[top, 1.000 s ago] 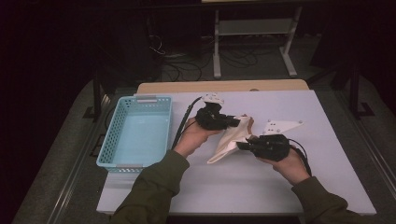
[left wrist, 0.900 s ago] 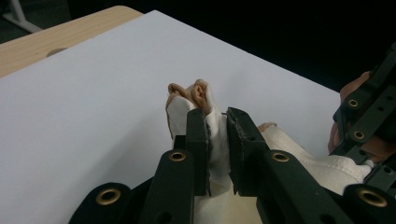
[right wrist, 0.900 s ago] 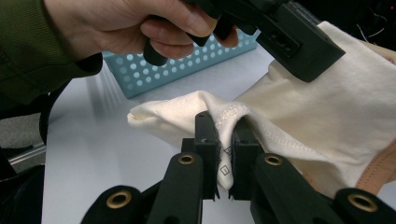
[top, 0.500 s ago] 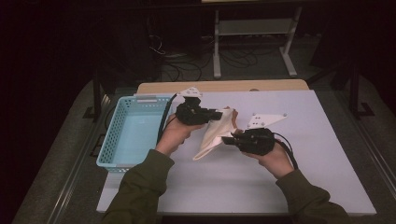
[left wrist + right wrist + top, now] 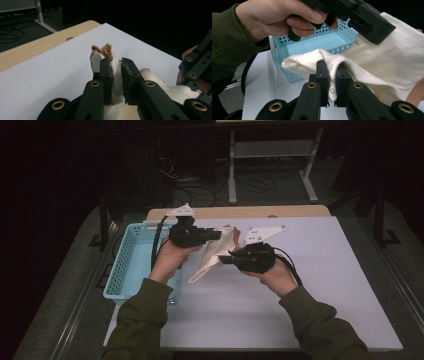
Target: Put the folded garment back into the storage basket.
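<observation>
Above the white table (image 5: pixel 310 285), a cream cloth (image 5: pixel 212 255) hangs between both tongs. Left gripper (image 5: pixel 217 235) clamps its upper corner; right gripper (image 5: pixel 222 260) clamps a lower hem, beside the blue basket (image 5: pixel 125 270).

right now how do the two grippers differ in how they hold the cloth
The left gripper pinches the cream cloth at its upper, bunched end, nearer the blue basket. The right gripper clamps a stitched edge farther down, toward the person. In the high view the left one sits farther from the person. Both are shut on the cloth, holding it off the table.
</observation>
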Demonstrator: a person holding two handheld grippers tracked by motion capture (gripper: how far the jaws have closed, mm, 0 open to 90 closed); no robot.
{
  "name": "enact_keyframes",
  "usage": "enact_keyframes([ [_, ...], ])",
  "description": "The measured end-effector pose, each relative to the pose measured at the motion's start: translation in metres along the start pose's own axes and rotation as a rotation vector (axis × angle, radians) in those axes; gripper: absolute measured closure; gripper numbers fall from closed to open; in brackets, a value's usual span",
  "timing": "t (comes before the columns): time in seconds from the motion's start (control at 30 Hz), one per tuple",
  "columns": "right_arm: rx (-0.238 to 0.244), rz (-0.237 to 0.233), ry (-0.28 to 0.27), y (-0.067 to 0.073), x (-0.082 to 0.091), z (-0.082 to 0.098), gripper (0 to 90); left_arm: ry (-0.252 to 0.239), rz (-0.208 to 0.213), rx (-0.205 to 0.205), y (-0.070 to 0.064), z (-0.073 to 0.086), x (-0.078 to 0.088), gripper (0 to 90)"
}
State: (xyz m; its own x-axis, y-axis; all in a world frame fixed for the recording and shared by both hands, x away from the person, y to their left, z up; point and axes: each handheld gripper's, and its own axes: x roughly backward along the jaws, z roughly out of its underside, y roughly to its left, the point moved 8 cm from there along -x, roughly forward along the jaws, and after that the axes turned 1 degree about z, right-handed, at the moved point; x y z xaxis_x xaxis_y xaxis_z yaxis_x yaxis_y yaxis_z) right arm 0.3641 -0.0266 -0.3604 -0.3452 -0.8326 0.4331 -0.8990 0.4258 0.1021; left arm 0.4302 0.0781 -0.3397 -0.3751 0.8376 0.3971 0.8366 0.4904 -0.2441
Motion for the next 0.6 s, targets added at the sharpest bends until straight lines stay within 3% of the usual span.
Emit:
enact_keyframes([
  [0.6,0.033,-0.055,0.015,0.009,-0.051,-0.042,83.4,-0.062,-0.1,0.048,0.039,-0.002,0.053,78.5],
])
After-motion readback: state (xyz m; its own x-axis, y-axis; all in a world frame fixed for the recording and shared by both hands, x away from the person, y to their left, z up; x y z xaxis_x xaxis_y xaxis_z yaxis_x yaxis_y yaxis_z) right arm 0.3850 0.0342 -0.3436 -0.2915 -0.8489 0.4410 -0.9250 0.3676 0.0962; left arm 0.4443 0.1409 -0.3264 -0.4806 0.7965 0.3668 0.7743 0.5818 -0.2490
